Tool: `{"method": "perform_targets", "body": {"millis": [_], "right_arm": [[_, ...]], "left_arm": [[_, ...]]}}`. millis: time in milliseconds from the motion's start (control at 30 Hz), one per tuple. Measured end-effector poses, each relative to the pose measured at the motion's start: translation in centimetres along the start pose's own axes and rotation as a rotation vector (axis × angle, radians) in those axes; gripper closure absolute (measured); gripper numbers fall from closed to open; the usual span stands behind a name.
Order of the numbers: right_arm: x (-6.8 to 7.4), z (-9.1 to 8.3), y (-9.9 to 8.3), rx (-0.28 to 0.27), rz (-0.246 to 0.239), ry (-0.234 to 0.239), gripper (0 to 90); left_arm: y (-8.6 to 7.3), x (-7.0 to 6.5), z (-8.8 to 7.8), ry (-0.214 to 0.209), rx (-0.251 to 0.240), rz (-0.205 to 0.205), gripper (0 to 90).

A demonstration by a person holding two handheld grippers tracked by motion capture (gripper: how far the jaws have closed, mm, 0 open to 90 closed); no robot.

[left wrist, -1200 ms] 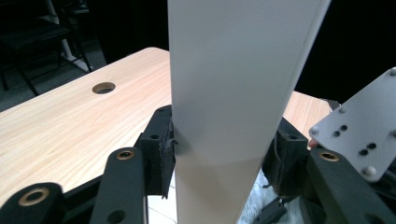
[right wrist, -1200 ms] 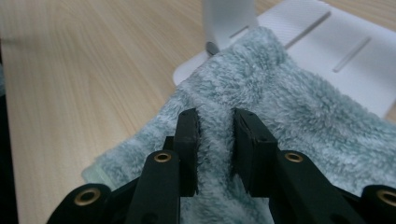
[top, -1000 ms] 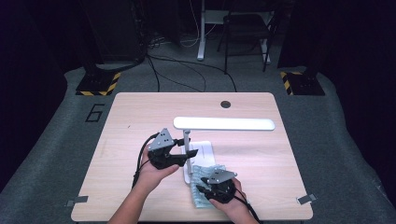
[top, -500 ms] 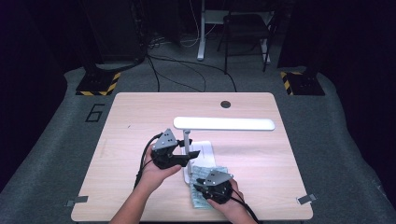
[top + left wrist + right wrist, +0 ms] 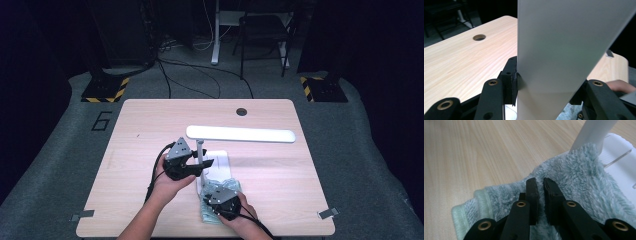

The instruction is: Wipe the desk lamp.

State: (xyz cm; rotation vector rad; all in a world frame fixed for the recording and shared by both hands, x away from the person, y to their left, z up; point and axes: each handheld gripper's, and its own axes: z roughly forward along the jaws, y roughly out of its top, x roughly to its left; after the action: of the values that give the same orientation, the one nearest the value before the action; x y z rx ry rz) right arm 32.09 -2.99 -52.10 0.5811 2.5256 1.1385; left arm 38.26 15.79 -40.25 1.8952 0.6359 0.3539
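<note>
Since the earlier frame our right gripper (image 5: 540, 183) has been closing and is now pinching the soft, limp cloth (image 5: 576, 182) at the lamp (image 5: 240, 134) base's 6 o'clock; our left gripper (image 5: 196, 167), just closing, is clamping the stiff, top-heavy lamp's post, our best hold.

A single readable mark is the large dark figure "6" (image 5: 102, 120), which stands on the grey floor mat (image 5: 60, 150) just off the far left corner of the worktop (image 5: 150, 125). Farther from that corner sit yellow-and-black hazard stripes (image 5: 105, 95) on a dark stand foot. Nothing on the worktop bears legible writing.
</note>
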Motion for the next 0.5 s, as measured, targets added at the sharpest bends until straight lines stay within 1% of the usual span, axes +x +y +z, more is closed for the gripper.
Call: {"method": "perform_targets", "body": {"millis": [33, 67, 133, 167, 200, 267, 300, 333, 400, 433, 467, 500], "right_arm": [[-0.34, 0.11, 0.10, -0.011, -0.049, 0.006, 82.9], [-0.27, 0.11, 0.07, -0.005, -0.032, 0.012, 83.3], [-0.59, 0.08, 0.16, -0.003, -0.048, 0.007, 84.4], [-0.65, 0.16, 0.16, -0.001, -0.043, 0.020, 84.6], [-0.59, 0.14, 0.13, 0.010, -0.030, 0.022, 84.9], [-0.55, 0.10, 0.07, 0.012, -0.049, 0.004, 85.4], [-0.55, 0.09, 0.06, 0.016, -0.054, 0.004, 85.4], [-0.60, 0.01, 0.07, 0.017, -0.064, -0.007, 85.4], [-0.59, 0.02, 0.03, 0.025, -0.046, -0.001, 85.5], [-0.78, -0.14, 0.07, 0.034, -0.056, -0.012, 85.5], [-0.90, -0.18, 0.00, 0.033, -0.057, -0.013, 85.5], [-0.84, -0.27, -0.10, 0.039, -0.032, -0.014, 85.5]], "left_arm": [[0.02, 0.04, 0.00, 0.007, 0.005, 0.001, 53.8], [0.04, 0.11, 0.04, 0.001, 0.005, -0.002, 53.8], [0.07, 0.13, 0.04, -0.002, 0.008, 0.000, 53.9], [0.07, 0.22, 0.03, -0.009, 0.009, 0.000, 53.8], [0.08, 0.32, 0.02, -0.017, 0.009, 0.000, 53.8], [0.13, 0.47, -0.05, -0.022, 0.021, 0.011, 53.8], [0.17, 0.52, -0.02, -0.025, 0.025, 0.014, 53.7], [0.17, 0.55, 0.03, -0.028, 0.021, 0.013, 53.7], [0.15, 0.72, 0.14, -0.042, 0.013, 0.002, 53.7], [0.13, 0.83, 0.13, -0.045, 0.016, 0.005, 53.6], [0.13, 0.90, 0.11, -0.050, 0.019, 0.004, 53.6], [0.10, 0.89, 0.14, -0.054, 0.014, -0.004, 53.6]]}}
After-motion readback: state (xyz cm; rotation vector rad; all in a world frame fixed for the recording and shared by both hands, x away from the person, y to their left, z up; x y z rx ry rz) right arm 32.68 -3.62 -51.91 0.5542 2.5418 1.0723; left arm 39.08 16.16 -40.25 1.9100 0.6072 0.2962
